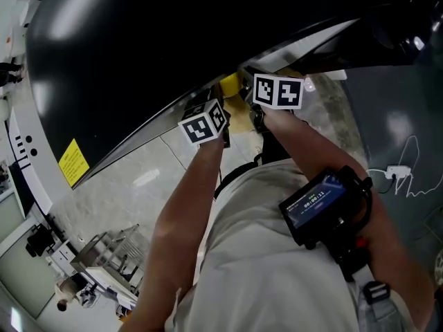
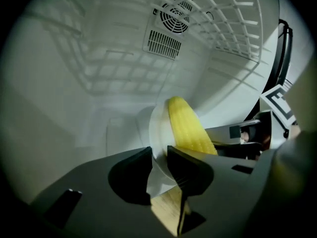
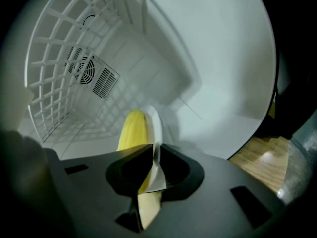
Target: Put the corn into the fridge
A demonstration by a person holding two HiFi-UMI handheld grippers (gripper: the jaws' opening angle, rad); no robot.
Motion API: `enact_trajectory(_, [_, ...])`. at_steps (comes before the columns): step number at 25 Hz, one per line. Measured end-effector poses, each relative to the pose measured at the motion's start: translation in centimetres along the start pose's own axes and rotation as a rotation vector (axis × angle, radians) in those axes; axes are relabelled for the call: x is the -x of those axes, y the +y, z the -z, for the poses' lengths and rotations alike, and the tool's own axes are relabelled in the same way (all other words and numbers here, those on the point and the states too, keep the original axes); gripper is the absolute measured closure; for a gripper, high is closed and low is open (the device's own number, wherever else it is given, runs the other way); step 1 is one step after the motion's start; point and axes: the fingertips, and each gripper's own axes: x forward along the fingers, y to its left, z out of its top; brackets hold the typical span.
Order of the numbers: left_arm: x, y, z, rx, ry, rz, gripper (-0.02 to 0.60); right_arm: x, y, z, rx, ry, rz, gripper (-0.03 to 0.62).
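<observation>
1. Corn [image 2: 185, 128], yellow and ribbed with kernels, lies on a thin, round white plate [image 2: 157, 133] inside the smooth white fridge [image 2: 74, 83].
2. One rim of the plate is pinched by the left tongs [image 2: 158, 155], the opposite rim by the right tongs [image 3: 154, 151].
3. Above hangs a white wire shelf [image 2: 223, 19].

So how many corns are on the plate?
1. The yellow corn lies on the white plate, which the left gripper and right gripper each clamp by its rim inside the fridge. The jaws hide part of the plate, so more could be hidden.
</observation>
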Motion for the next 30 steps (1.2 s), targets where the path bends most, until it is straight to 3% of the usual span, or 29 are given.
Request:
enact_trajectory(13, [-3.0,-0.4,-0.7,-0.005,0.058,-0.010,0.495,-1.4,-0.5,-2.9,-0.008,-0.042,0.023,0.540])
enact_trajectory(14, [-3.2,-0.4,-0.6,0.000,0.060,-0.006,0.495,-1.1,-0.9,-2.8,-0.003,-0.027,0.054,0.540])
enact_trajectory(15, [-3.3,-0.3,-0.4,0.005,0.061,-0.002,0.495,0.2,-2.4,-2.2,0.007,0.033,0.155,0.540])
enact_trajectory(18, [-3.8,-0.2,0.2,0.025,0.057,0.011,0.495,8.4,-11.2,2.3,0.057,0.380,0.735,0.540])
enact_trajectory(19, [-4.0,-0.2,0.3,0.031,0.055,0.015,0.494,9.8,-12.8,3.1,0.065,0.437,0.838,0.540])
enact_trajectory(20, [-4.1,-0.1,0.5,0.036,0.052,0.018,0.494,10.1,-13.2,3.2,0.066,0.448,0.864,0.540])
enact_trajectory(21, [-4.2,-0.1,0.5,0.038,0.047,0.020,0.494,9.4,-12.7,2.9,0.061,0.422,0.828,0.540])
enact_trajectory(22, [-4.2,-0.1,0.5,0.036,0.040,0.020,0.493,7.8,-11.1,2.0,0.048,0.355,0.722,0.540])
enact_trajectory(25, [-3.8,-0.3,-0.9,-0.016,-0.005,0.000,0.489,-0.3,-2.8,-3.0,-0.002,0.007,0.175,0.540])
enact_trajectory(26, [-3.4,-0.5,-1.8,-0.052,-0.029,-0.013,0.486,-1.6,-1.3,-3.9,-0.006,-0.055,0.082,0.540])
enact_trajectory(28, [-3.2,-0.8,-3.0,-0.096,-0.064,-0.022,0.485,-2.2,-1.0,-4.4,0.006,-0.073,0.057,0.539])
enact_trajectory(30, [-3.3,-0.6,-3.2,-0.080,-0.080,-0.012,0.485,-2.2,-1.3,-4.0,0.017,-0.038,0.067,0.539])
